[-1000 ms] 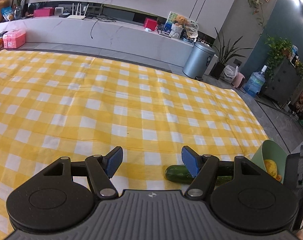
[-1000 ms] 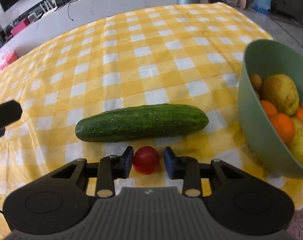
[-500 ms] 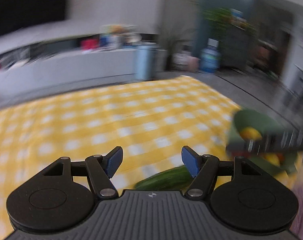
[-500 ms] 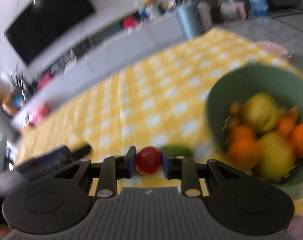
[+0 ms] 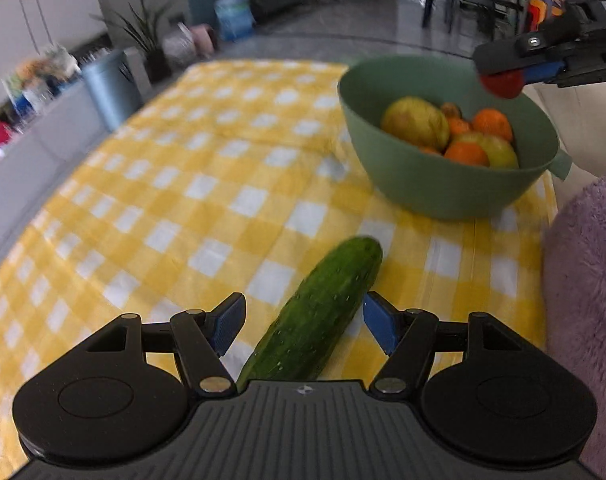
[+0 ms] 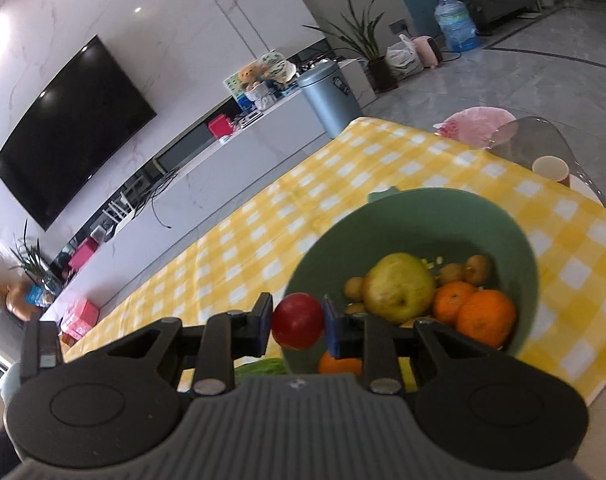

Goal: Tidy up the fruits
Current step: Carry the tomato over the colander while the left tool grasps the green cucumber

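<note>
A dark green cucumber [image 5: 319, 316] lies on the yellow checked cloth, running up between the blue pads of my left gripper [image 5: 303, 322], which stands open around it without touching. My right gripper [image 6: 297, 322] is shut on a small red fruit [image 6: 297, 320] and hangs over the near rim of the green bowl [image 6: 515, 240]. In the left wrist view the same red fruit [image 5: 501, 83] shows at the bowl's [image 5: 423, 184] far right rim, held by the right gripper [image 5: 511, 76]. The bowl holds oranges [image 6: 486, 316], a yellow-green pear [image 6: 399, 286] and small brown fruits.
A fuzzy purple sleeve [image 5: 583, 280] fills the right edge of the left wrist view. A paper cup [image 6: 551, 168] stands on a glass table beyond the cloth. A grey bin [image 6: 329, 98] and a low white cabinet lie behind the table [image 5: 183, 208].
My right gripper lifted the red fruit off the cloth and carried it over the bowl. My left gripper swung round and down until the cucumber came between its open fingers.
</note>
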### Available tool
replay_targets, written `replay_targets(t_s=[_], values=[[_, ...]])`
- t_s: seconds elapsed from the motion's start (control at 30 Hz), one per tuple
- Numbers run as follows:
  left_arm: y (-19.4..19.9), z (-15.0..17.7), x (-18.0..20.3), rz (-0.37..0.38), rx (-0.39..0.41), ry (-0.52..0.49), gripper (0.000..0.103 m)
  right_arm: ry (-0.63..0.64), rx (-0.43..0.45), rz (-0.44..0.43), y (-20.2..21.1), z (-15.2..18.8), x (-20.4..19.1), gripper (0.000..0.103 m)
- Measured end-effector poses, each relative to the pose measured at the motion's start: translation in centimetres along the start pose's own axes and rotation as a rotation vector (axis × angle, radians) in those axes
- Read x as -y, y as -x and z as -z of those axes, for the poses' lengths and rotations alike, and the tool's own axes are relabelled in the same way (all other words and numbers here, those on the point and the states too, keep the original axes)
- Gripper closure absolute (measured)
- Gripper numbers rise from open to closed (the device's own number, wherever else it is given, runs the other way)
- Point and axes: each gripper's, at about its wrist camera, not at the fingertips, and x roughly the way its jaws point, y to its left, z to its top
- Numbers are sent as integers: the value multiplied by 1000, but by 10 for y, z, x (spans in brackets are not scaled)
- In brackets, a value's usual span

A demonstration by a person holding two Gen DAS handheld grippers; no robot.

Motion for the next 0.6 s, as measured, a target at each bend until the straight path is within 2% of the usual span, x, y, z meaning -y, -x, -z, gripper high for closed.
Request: replay_targets(t_s=[0.1, 0.2, 0.3, 0.4, 0.43, 0.6], values=[[-6, 2, -12, 74, -40, 21, 24, -8, 1, 5, 4, -1, 7, 80], [-18, 3, -14, 131, -75, -5, 24, -19, 9, 13, 7, -2, 13, 80], [-22, 7, -11, 117, -48, -30, 24, -4, 66, 34, 18, -6, 16, 80], [-21, 6, -14, 104, -50, 9, 39, 23, 111, 79, 29, -11, 19, 80], [-21, 5, -15, 104, -56, 31, 41, 10, 123, 88, 32, -12, 23, 80], [-18, 0, -1, -17, -85, 95, 45, -47, 109, 131, 30, -13, 40, 80]])
